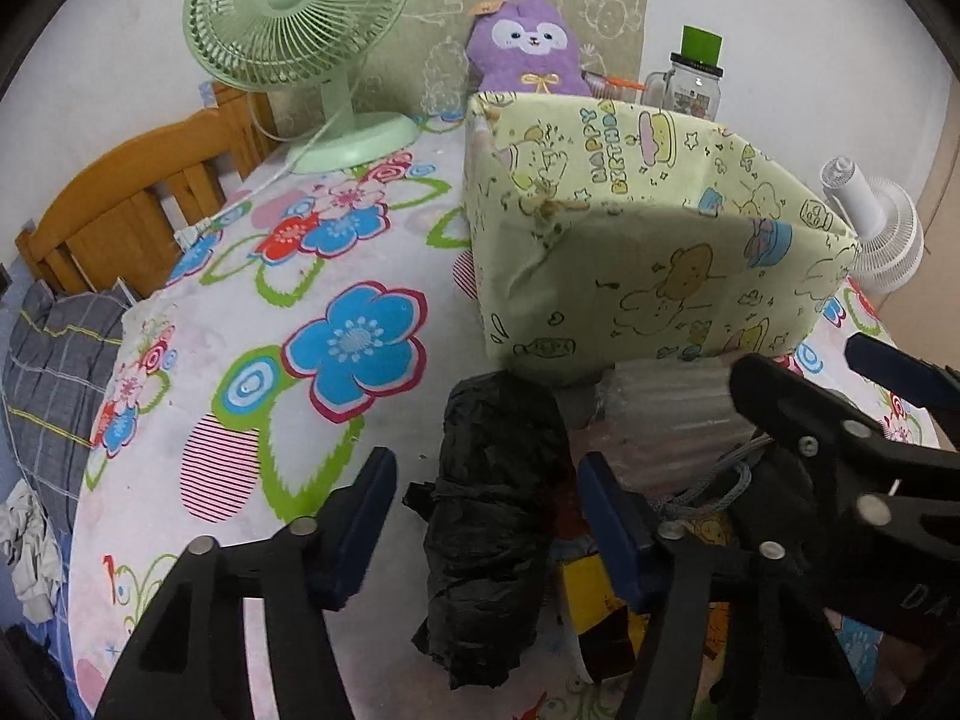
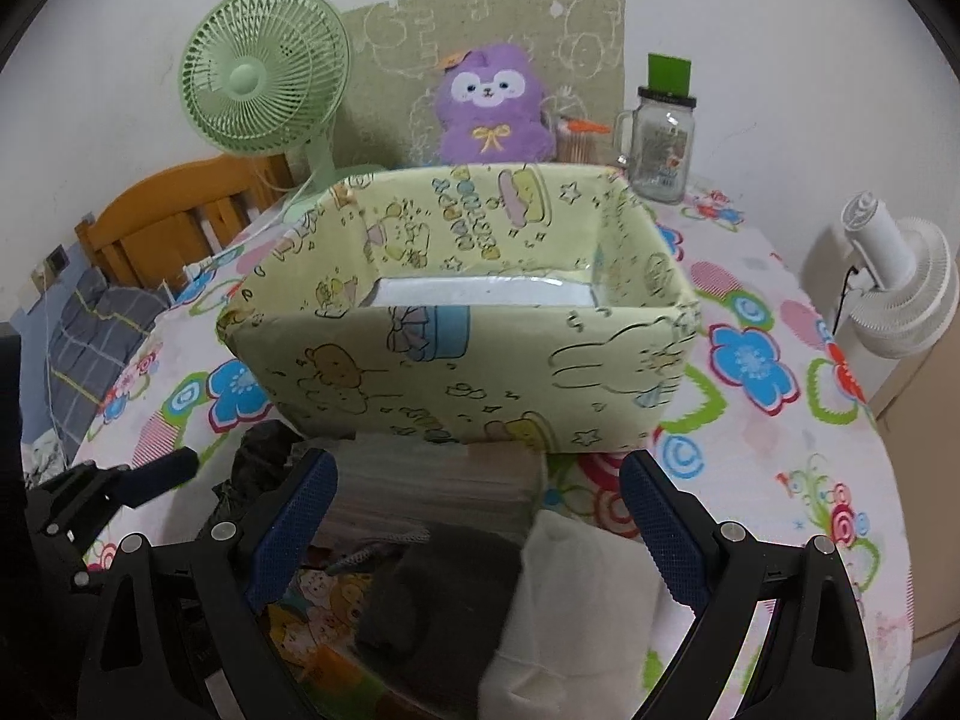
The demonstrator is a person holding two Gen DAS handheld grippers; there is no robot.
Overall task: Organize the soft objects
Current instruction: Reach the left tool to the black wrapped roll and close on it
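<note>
A rolled black bundle (image 1: 489,516) lies on the flowered tablecloth (image 1: 252,312) in the lower centre of the left wrist view, its long axis running from the bottom of the frame up toward the box, one end nearly touching the box's near wall. The yellow-green cartoon-print box (image 2: 468,360) stands open-topped in mid-frame of the right wrist view, with only a pale floor showing inside. Between box and grippers sits a heap of soft things: a ribbed clear plastic wad (image 2: 432,480), a dark grey cloth (image 2: 444,594) and a white cloth (image 2: 576,600) side by side, on a cartoon-print bag (image 2: 312,600). Behind the box, along the top of the frame, stand a green desk fan (image 2: 264,72), a purple plush toy (image 2: 492,108) and a lidded glass jar (image 2: 660,144); a white fan (image 2: 900,294) stands at right, a wooden chair (image 1: 138,204) at left. The left gripper (image 1: 486,534) straddles the black bundle, fingers set either side of it with gaps showing, not pressing. The right gripper (image 2: 480,528) hangs wide apart over the grey and white cloths, holding nothing.
</note>
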